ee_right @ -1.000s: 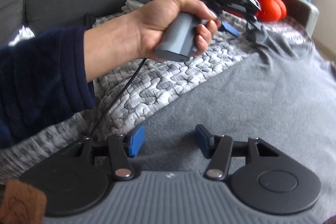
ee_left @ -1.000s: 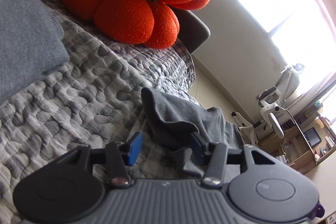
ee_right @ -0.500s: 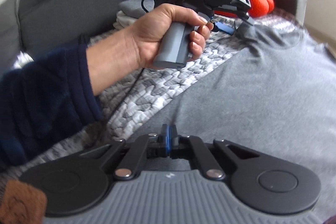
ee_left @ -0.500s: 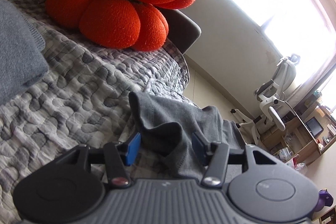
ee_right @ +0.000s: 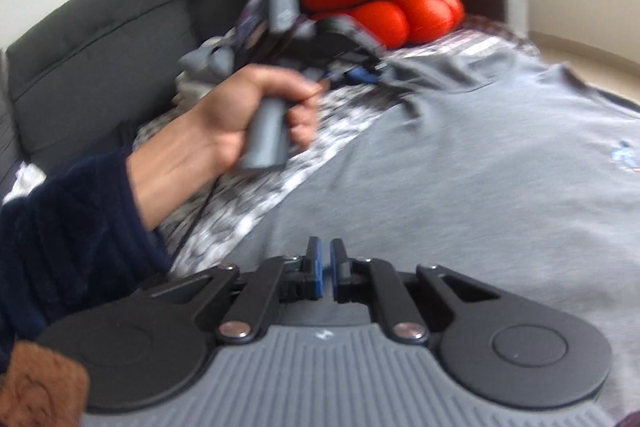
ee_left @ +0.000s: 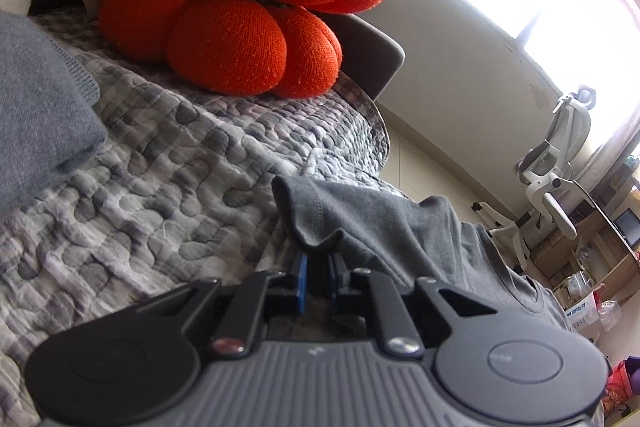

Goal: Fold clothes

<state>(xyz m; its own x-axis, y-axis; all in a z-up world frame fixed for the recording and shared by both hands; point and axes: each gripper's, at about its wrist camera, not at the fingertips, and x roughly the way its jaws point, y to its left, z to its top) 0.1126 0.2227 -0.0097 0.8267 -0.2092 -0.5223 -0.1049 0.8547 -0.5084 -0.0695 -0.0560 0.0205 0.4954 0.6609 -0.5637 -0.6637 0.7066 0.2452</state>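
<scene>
Grey T-shirt (ee_right: 460, 163) lies spread on quilted cover (ee_left: 168, 163), far sleeve near orange cushion (ee_left: 240, 23).

Left gripper (ee_left: 318, 277): jaws closing narrow, sleeve cloth bunched between blue pads, grip looks made.

Right gripper (ee_right: 326, 273): jaws opening slightly from narrow, near hem under them; pinch on cloth unclear.

Judgement: fold starts from this left edge. Confirm right bite first. Lift both together, keep edge taut, carry across evenly.
</scene>
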